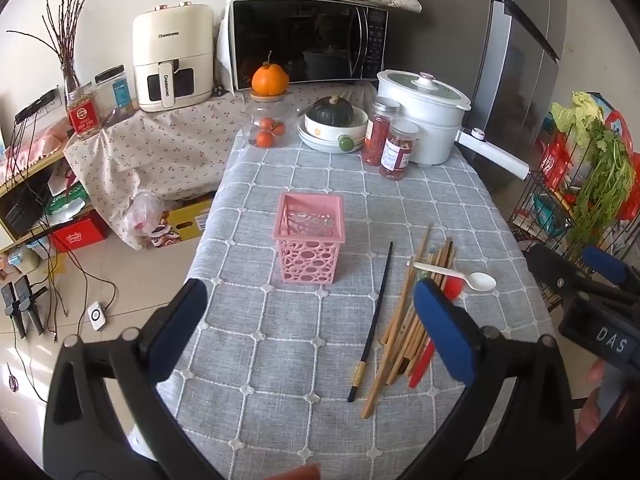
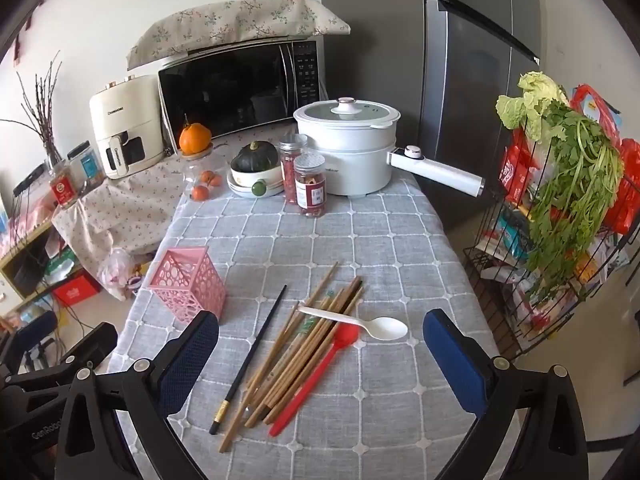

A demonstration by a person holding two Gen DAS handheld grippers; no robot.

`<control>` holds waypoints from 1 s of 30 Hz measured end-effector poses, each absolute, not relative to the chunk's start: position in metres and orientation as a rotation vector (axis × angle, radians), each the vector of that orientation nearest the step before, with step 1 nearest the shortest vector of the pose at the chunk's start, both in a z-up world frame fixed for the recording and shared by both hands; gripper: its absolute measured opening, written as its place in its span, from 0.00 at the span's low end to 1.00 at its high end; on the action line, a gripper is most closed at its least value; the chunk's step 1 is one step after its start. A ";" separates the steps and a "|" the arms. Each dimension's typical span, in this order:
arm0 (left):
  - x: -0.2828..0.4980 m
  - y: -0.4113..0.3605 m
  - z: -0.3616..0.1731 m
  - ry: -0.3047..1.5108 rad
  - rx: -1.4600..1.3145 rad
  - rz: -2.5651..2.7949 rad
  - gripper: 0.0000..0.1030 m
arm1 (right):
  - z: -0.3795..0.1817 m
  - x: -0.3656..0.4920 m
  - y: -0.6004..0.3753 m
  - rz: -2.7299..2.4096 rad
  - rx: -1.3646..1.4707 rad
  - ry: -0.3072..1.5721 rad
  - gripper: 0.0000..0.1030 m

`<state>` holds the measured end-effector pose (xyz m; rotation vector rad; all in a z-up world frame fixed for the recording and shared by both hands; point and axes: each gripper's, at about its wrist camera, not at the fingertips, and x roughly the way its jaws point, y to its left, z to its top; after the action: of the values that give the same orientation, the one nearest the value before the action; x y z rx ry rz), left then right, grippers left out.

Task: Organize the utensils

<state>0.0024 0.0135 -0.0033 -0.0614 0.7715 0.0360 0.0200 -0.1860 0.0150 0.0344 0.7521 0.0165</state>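
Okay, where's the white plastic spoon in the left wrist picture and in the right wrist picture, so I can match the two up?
Left wrist: white spoon lies right of centre, across the far ends of the wooden chopsticks, past the left gripper.
Right wrist: white spoon lies just below centre, its bowl pointing right.
Shared landmark: the pink basket, to the left of the spoon in both.

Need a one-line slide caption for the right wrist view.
Open right tongs hover over loose chopsticks, red spoon and white spoon, beside empty pink basket.
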 end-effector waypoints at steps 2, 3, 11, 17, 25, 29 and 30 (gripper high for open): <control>0.003 0.014 -0.004 0.770 -0.058 0.041 1.00 | 0.015 0.021 -0.188 0.018 0.038 0.754 1.00; 0.004 0.013 -0.004 0.770 -0.056 0.044 1.00 | 0.015 0.022 -0.189 0.020 0.039 0.754 1.00; 0.007 0.013 -0.007 0.769 -0.055 0.071 1.00 | 0.017 0.022 -0.185 0.012 0.059 0.758 1.00; 0.008 0.013 -0.009 0.772 -0.053 0.079 1.00 | 0.018 0.022 -0.193 0.012 0.051 0.706 1.00; 0.007 0.013 -0.007 0.768 -0.054 0.072 1.00 | 0.019 0.022 -0.194 0.014 0.042 0.675 1.00; 0.007 0.014 -0.007 0.768 -0.059 0.072 1.00 | 0.017 0.023 -0.191 0.010 0.011 0.738 1.00; 0.007 0.014 -0.007 0.769 -0.060 0.071 1.00 | 0.015 0.023 -0.189 0.009 0.006 0.777 1.00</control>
<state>0.0066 0.0144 -0.0066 -0.0605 0.7686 0.0705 0.0231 -0.1888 0.0155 0.0060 0.7771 0.0092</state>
